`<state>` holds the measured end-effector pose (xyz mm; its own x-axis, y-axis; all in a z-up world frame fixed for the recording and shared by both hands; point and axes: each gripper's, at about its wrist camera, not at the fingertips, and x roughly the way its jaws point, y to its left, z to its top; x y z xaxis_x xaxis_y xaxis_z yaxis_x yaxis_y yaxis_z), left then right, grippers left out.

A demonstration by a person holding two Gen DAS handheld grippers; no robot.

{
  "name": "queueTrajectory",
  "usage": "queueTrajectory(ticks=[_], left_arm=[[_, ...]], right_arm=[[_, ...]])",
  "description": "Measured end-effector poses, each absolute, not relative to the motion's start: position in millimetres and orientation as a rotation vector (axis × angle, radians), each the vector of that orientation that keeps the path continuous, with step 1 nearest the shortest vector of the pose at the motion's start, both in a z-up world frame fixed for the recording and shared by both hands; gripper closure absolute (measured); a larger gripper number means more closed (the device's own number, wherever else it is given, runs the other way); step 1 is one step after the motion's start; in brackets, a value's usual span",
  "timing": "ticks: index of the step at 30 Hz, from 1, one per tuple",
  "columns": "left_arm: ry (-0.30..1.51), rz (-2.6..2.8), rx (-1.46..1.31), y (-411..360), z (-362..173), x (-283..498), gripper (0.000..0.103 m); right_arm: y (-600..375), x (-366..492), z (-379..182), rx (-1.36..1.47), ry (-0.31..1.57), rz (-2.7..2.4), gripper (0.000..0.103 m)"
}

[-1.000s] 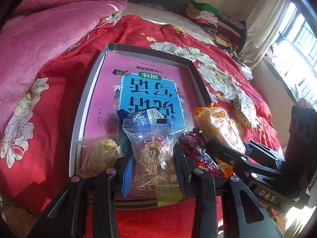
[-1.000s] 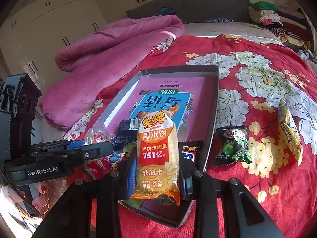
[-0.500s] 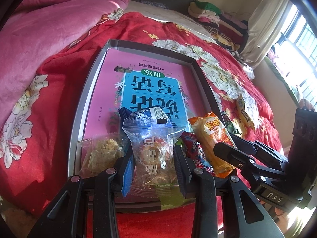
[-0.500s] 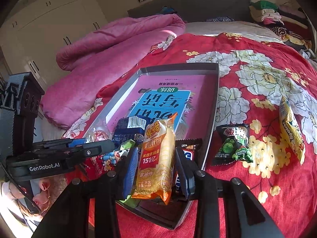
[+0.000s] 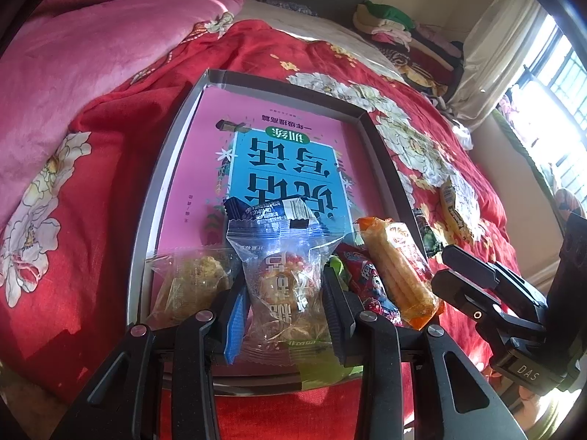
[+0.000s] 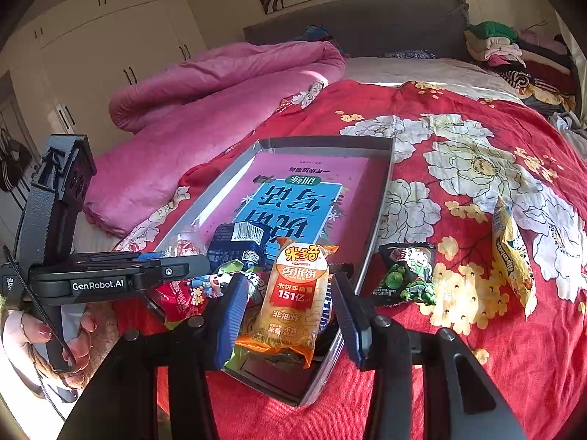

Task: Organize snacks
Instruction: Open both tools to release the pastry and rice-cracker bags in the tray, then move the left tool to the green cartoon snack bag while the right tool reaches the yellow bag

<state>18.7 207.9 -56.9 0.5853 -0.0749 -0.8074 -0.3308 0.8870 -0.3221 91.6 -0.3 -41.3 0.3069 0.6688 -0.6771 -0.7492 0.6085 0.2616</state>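
- Snacks sit piled at the near end of a grey tray [image 6: 381,198], low in the middle of the frame, on a red flowered bedspread [image 6: 477,139].
- Left gripper [image 5: 284,302] is clamped on a clear cookie packet [image 5: 284,282] over the tray.
- Right gripper [image 6: 290,315] has its jaws opening; the orange rice-cracker pack [image 6: 293,297] lies between them in the tray, pads clear of it.
- A green packet [image 6: 405,275] and a yellow packet [image 6: 511,253] lie on the bedspread to the right of the tray.

Black gripper [image 6: 288,310] with blue pads, silver screws, "GenRobot.AI" marking.
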Motion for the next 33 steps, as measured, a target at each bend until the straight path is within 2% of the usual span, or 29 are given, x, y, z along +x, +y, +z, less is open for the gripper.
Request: queueTrajectory(ticks=[6, 10, 15, 28, 33], left_arm=[[0.939, 0.157, -0.482, 209, -56, 18, 0.063], [0.935, 0.16, -0.485, 209, -55, 17, 0.058], [0.927, 0.16, -0.496, 211, -54, 16, 0.056], [0.87, 0.184, -0.499, 215, -43, 11, 0.038], [0.853, 0.199, -0.504, 218, -39, 9, 0.036]], right_arm=[[-12, 88, -34, -0.125, 0.8, 0.928, 0.054], [-20, 90, -30, -0.111, 0.789, 0.915, 0.047], [-23, 90, -28, -0.105, 0.784, 0.908, 0.046], [-30, 89, -22, -0.107, 0.757, 0.889, 0.042], [-32, 89, -18, -0.102, 0.748, 0.883, 0.041]])
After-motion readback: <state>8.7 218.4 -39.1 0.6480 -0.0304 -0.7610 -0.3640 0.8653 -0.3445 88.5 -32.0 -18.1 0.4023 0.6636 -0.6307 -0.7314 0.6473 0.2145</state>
